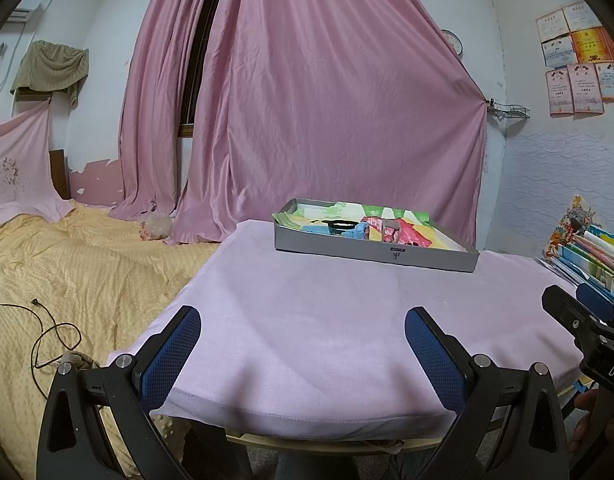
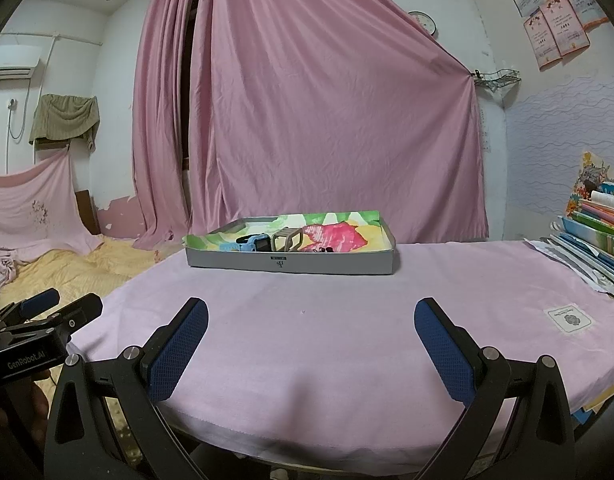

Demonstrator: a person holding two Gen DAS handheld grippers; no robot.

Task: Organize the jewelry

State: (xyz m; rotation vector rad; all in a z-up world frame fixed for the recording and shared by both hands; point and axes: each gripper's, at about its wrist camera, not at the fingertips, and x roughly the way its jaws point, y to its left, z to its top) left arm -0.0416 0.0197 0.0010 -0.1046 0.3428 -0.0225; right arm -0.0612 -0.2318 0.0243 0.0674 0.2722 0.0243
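Jewelry tray (image 2: 291, 266) lies lengthwise across the table (image 2: 307, 340).

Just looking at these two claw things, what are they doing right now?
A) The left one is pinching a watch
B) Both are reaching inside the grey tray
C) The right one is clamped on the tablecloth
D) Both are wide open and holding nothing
D: the left claw and the right claw both stand wide open with bare pink cloth between their fingers, well short of the grey tray.
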